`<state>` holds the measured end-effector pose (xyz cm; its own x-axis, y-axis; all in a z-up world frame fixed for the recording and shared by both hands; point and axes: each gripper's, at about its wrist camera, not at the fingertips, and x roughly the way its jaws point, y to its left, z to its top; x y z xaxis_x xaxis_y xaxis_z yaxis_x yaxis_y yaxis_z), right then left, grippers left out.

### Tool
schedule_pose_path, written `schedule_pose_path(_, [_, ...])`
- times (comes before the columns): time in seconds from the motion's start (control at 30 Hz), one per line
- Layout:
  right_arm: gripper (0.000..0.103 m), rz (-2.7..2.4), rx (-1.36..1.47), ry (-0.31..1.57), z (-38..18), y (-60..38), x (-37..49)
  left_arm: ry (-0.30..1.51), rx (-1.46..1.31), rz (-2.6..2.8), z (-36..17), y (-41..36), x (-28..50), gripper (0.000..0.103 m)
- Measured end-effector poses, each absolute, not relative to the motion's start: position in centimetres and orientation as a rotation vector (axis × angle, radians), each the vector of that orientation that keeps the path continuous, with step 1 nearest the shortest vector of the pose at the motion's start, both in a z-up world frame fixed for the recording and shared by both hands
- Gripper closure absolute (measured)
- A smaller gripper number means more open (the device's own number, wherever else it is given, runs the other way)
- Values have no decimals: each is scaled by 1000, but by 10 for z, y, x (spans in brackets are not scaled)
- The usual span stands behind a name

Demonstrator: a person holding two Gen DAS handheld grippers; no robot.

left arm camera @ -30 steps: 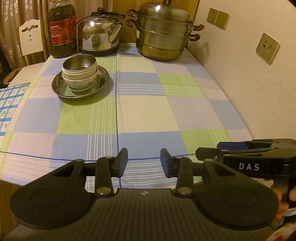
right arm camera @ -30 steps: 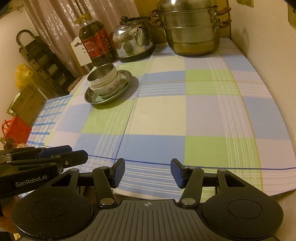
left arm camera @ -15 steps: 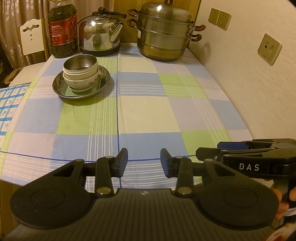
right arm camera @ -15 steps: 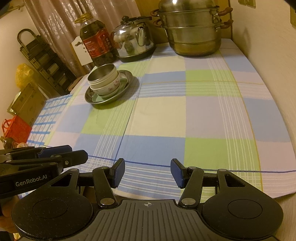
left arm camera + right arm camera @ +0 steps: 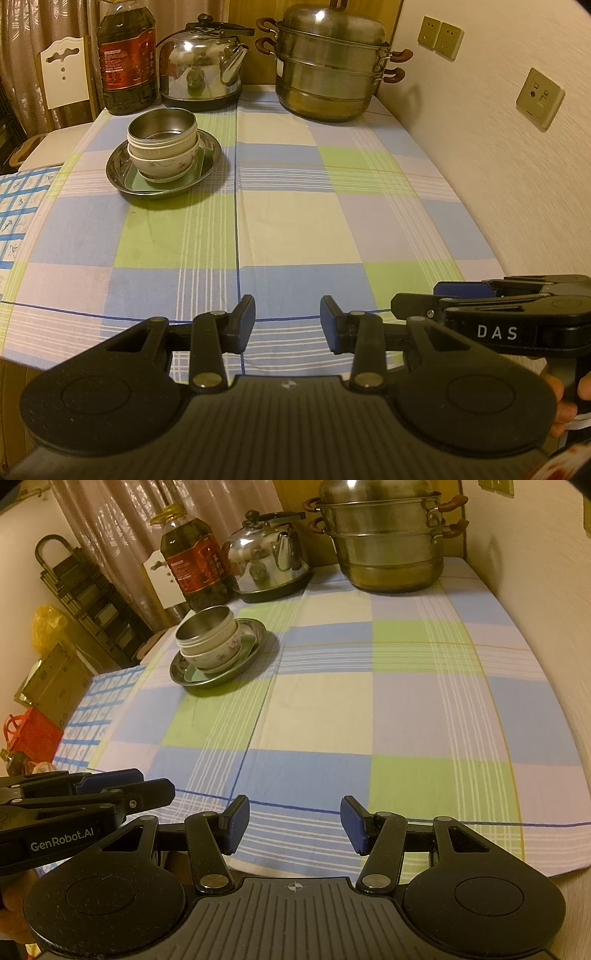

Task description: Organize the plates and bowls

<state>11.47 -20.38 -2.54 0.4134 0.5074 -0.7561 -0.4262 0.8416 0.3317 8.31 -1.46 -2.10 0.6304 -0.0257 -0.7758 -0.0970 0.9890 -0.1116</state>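
- Centrally, blue-green-white checked tablecloth (image 5: 295,206) covering the table.
- Tiered stainless steel steamer pot (image 5: 328,70), steel kettle (image 5: 201,70) and dark oil bottle (image 5: 125,59), along the far edge.
- Round steel plate (image 5: 122,177), far left, carrying the stack.
- Floral white ceramic bowl (image 5: 166,164) holding a steel bowl (image 5: 162,127).
- Left gripper (image 5: 287,324) and right gripper (image 5: 294,824): jaws spread, empty, over the near edge.
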Motion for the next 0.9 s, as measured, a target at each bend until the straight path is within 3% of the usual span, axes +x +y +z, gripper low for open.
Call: schedule_pose_path(0.9, [48, 592, 85, 985, -26, -202, 114, 895, -150, 51, -23, -10, 87, 68])
